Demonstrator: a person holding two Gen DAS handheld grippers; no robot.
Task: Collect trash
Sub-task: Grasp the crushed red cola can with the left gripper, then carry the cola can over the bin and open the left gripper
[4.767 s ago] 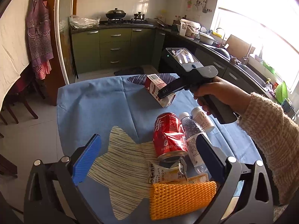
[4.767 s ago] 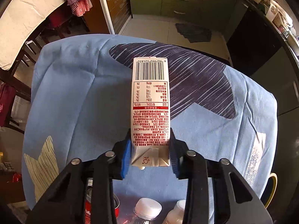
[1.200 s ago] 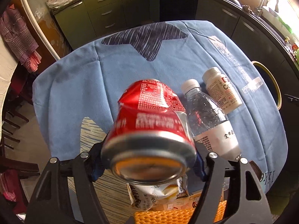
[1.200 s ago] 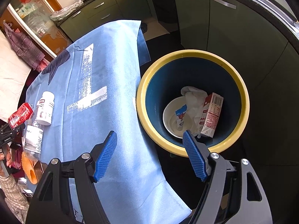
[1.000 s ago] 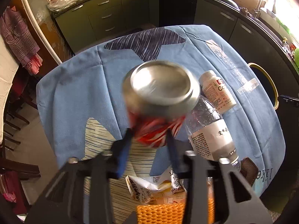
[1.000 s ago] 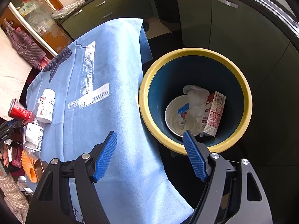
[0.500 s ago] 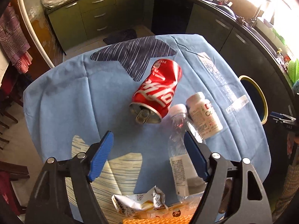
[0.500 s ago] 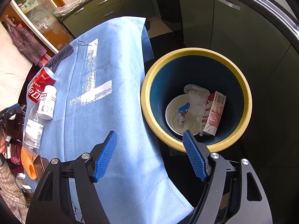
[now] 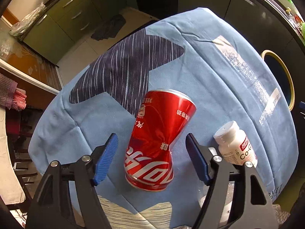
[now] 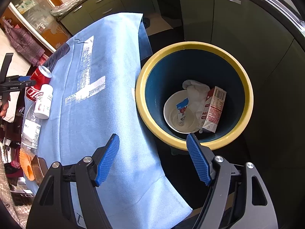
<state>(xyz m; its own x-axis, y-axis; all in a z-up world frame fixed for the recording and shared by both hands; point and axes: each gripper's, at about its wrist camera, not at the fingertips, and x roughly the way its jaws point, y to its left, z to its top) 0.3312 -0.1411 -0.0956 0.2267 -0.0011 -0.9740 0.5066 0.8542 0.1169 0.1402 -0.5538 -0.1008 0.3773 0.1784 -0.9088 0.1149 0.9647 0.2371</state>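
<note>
Crushed can [image 9: 156, 145], left tool [image 9: 150, 160] spread astride it

Black gripper [image 9: 151, 159] frames (silver screws), blue pads [image 9: 105, 160]

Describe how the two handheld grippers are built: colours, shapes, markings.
Both the left gripper and the right gripper have black angular frames with triangular cut-outs, silver round bolt heads and ribbed blue pads on the fingers. No cables are visible.

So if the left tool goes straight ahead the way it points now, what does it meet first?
Most likely the dented red can, lying on the blue cloth between the left tool's open fingers; how far ahead it lies is unclear.
</note>
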